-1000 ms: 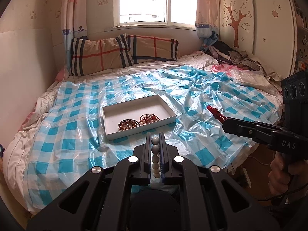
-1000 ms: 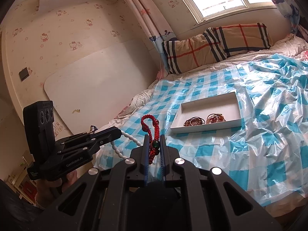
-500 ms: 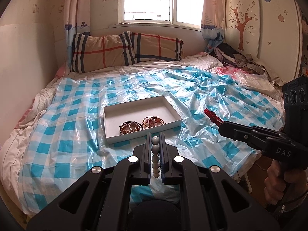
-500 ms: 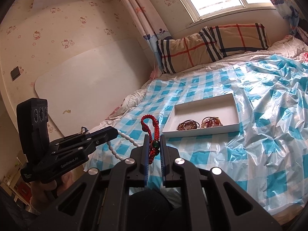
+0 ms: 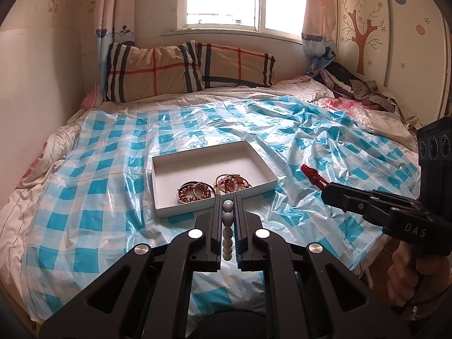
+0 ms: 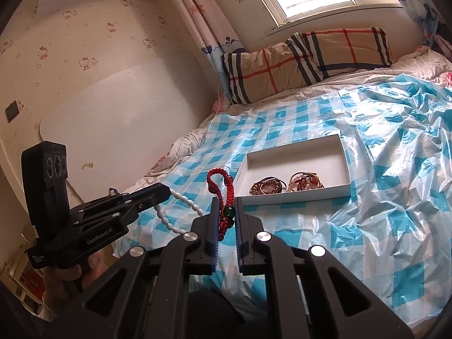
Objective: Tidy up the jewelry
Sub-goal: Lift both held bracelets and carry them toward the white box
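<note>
Both grippers have closed in on the box [image 5: 262, 166] since the earlier frames; it now sits larger, mid-frame in both views. The left gripper [image 5: 227, 200] is clenched on a white bead strand [image 5: 227, 234], and the right gripper [image 6: 226, 203] grasps a red cord bracelet [image 6: 227, 186]. Two bracelets [image 5: 214, 188] already lie in the box's near end. This looks like the carry step; next, each piece must come over the rim before release.

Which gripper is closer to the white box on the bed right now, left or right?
Left, though only slightly. The left gripper, shut on a white bead bracelet, hovers just short of the white box's near edge. The right gripper, shut on a red cord bracelet, sits further off to its right.
</note>
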